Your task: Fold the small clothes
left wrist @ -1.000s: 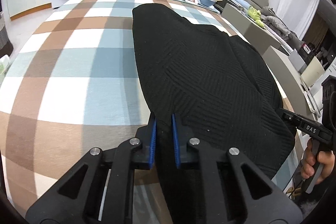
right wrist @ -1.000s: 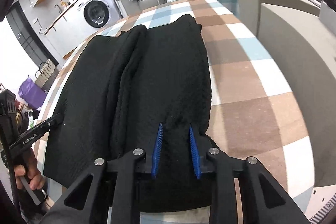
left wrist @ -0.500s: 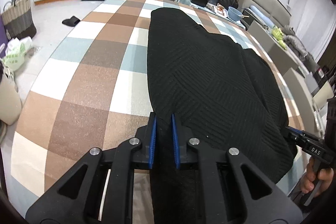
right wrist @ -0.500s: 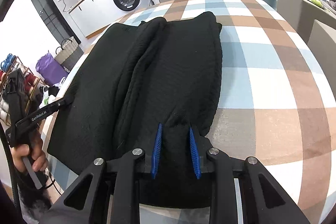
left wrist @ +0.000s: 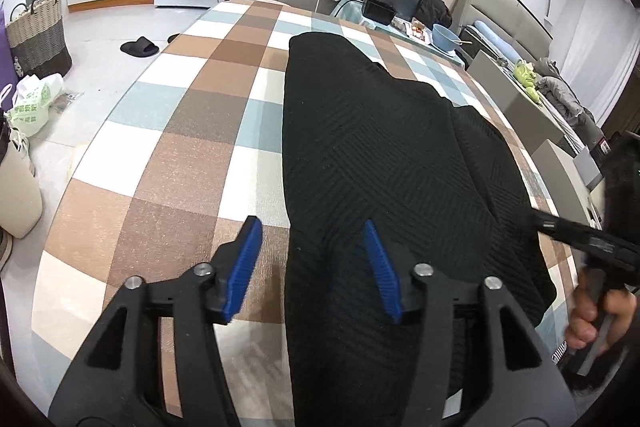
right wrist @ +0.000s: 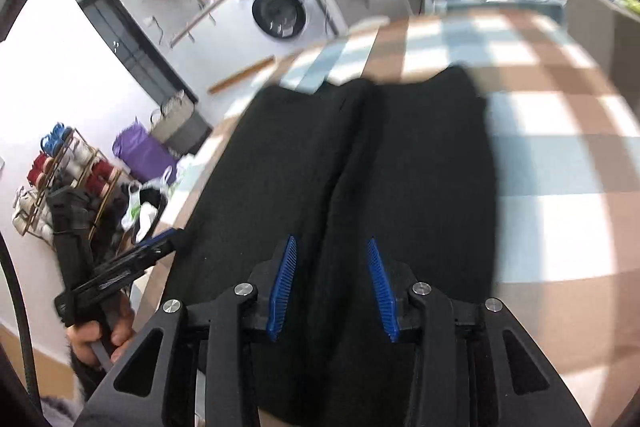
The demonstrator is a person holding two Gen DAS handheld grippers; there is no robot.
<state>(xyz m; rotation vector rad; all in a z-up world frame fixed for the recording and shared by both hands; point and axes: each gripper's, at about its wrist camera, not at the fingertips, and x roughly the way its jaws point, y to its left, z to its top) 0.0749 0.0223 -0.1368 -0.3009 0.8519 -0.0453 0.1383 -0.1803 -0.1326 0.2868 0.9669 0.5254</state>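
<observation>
Black knit garment (left wrist: 384, 163) lies lengthwise on the checkered table (left wrist: 192, 131), its near end at the near edge. Left gripper (left wrist: 312, 259) is spread wide, straddling the garment's left edge without pinching anything. Right gripper (right wrist: 332, 287) also gapes wide over the near end, just above the middle fold.

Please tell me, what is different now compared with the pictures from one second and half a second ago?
Both grippers let go of the black knit garment. The left gripper and the right gripper, earlier closed on its near edge, now have their fingers spread open above it. The garment stays flat, folded lengthwise, on the checked tablecloth. The right wrist view is blurred, so that gripper is moving.
</observation>
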